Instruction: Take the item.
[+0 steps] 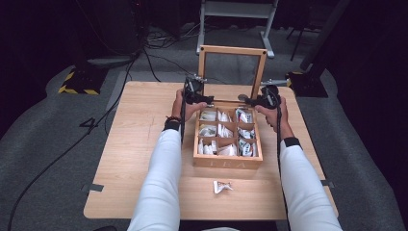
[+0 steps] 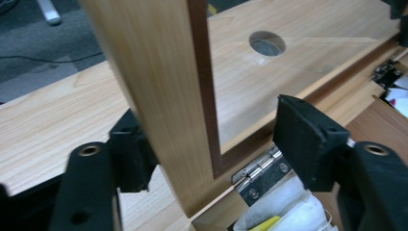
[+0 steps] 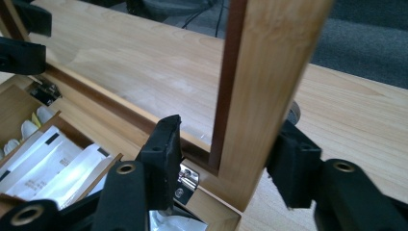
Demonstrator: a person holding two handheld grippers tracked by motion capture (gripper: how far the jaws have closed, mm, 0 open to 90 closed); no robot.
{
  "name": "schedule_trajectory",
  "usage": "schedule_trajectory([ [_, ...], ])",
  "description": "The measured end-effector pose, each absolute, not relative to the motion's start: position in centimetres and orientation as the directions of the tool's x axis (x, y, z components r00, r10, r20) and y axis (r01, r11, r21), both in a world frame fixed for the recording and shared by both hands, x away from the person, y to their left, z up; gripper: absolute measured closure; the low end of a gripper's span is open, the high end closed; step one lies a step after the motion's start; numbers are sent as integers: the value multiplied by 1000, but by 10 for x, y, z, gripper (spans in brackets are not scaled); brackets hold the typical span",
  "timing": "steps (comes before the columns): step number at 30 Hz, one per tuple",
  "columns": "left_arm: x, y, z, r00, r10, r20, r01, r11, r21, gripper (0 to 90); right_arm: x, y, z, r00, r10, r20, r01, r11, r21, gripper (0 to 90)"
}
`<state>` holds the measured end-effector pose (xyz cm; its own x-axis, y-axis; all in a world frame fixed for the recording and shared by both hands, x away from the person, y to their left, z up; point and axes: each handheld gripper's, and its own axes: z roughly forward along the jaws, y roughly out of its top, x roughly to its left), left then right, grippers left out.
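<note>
The wooden tea box sat in the middle of the table, its front stamped with letters and its nine compartments stuffed with white tea packets. Its lid, a pale wood frame around a clear pane, stood upright at the back edge, and I had a gripper at each lower corner of it.

My left gripper had its jaws apart, straddling the lid's left upright; one pad looked pressed against the outer face of the wood, while the other stood clear of it above the metal hinge. My right gripper was likewise spread around the right upright, with the frame post filling most of the gap and a second hinge just beside the inner pad. I could not tell whether either of its pads truly touched the wood.

A loose packet lay on the table in front of the box, near my edge. Through the pane I saw a round hole in the tabletop behind the box. Cables ran over the grey floor beyond.

The gripper views cut off the lid's top, and the print on the packets was too blurred to read.
</note>
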<state>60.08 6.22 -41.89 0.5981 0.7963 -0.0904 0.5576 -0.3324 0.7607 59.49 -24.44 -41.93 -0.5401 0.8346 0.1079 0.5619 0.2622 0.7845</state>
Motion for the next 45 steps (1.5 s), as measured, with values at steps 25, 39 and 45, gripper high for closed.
schedule_trajectory([
  [25, 574, 78, -357, 620, 784, -11, 432, -330, 839, 521, 576, -243, -381, -507, 857, 93, 525, 221, 822, 497],
  [39, 556, 90, -335, 601, 799, 10, 388, -302, 871, 650, 558, -257, -347, -527, 846, 83, 448, 194, 873, 594],
  [45, 549, 89, -327, 620, 784, 42, 374, -341, 862, 650, 552, -256, -337, -542, 839, 43, 428, 232, 873, 597],
])
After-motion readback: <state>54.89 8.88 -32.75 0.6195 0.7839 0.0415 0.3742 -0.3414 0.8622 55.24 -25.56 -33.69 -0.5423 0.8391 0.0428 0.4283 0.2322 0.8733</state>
